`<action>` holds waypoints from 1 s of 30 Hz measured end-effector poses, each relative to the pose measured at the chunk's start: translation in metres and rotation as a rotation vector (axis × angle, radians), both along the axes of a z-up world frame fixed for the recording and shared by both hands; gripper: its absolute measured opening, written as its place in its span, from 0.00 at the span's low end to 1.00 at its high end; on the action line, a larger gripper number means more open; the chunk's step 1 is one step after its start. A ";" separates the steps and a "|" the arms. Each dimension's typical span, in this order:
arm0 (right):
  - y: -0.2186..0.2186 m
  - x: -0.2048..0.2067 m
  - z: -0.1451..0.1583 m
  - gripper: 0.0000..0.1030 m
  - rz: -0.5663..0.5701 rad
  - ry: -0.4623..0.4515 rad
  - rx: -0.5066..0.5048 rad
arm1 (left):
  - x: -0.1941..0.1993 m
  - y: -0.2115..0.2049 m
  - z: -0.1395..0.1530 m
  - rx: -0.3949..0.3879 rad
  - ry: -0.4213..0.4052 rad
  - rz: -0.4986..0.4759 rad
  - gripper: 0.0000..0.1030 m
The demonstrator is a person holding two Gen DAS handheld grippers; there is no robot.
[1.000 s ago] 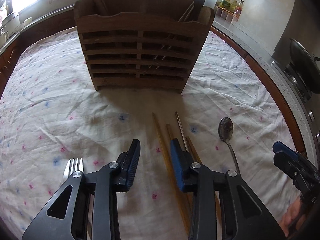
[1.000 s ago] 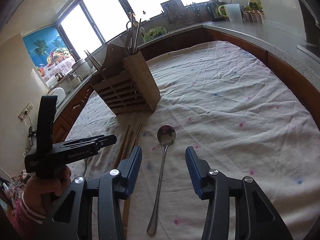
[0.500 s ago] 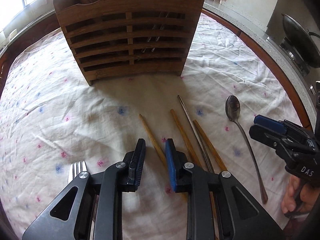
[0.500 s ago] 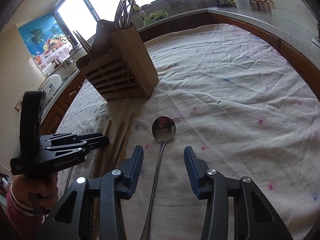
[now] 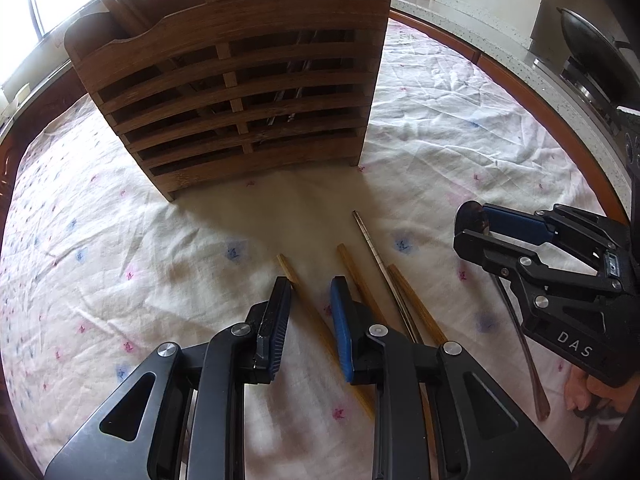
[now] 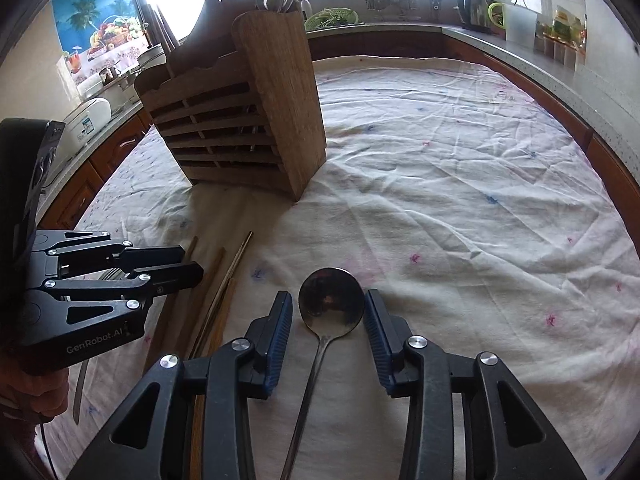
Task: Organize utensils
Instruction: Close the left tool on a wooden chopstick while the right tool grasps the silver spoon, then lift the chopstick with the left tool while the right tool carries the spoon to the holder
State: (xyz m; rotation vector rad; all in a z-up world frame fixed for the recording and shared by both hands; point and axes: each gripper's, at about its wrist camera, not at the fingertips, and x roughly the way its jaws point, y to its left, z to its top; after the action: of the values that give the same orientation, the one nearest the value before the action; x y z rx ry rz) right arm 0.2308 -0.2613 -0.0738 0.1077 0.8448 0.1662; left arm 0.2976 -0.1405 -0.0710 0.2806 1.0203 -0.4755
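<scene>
A slatted wooden utensil holder (image 5: 240,92) (image 6: 240,128) stands on the flowered cloth with forks and chopsticks in it. In front of it lie three wooden chopsticks and a metal chopstick (image 5: 376,252) (image 6: 238,256). My left gripper (image 5: 311,292) (image 6: 191,262) is low over the leftmost wooden chopstick (image 5: 316,324), which runs through the narrow gap between its jaws; the pads do not clamp it. My right gripper (image 6: 326,316) (image 5: 470,226) straddles the bowl of a long metal spoon (image 6: 331,300) (image 5: 520,344). Its jaws are closing, with a sliver of space left on each side.
A fork (image 6: 80,384) lies on the cloth, partly hidden behind the left gripper. A dark wok (image 5: 592,52) sits on the stove past the table's right edge. Jars, a kettle and a dish rack line the far counter (image 6: 520,40). The cloth (image 6: 460,200) is wrinkled.
The left gripper's jaws narrowed and it moved forward to bracket the leftmost chopstick. The right gripper came forward and down until the spoon's bowl sat between its jaws, which drew closer together.
</scene>
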 end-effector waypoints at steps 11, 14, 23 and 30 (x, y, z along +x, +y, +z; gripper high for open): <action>-0.016 -0.020 0.017 0.02 -0.012 -0.036 0.092 | -0.010 0.019 0.004 -0.045 0.054 0.006 0.05; -0.017 -0.028 0.023 0.02 -0.013 -0.050 0.100 | -0.014 0.004 0.005 0.065 0.043 -0.046 0.06; -0.029 -0.050 0.037 0.02 -0.046 -0.091 0.129 | -0.013 -0.004 0.006 0.090 0.032 -0.074 0.05; -0.034 -0.071 0.062 0.02 -0.047 -0.150 0.139 | -0.042 0.034 0.055 -0.123 -0.030 0.006 0.04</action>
State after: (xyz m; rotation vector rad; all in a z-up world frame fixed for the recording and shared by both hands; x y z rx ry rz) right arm 0.1603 -0.2954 -0.0120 0.2425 0.6799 0.1866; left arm 0.2552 -0.1064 -0.0162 0.1745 0.9580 -0.5255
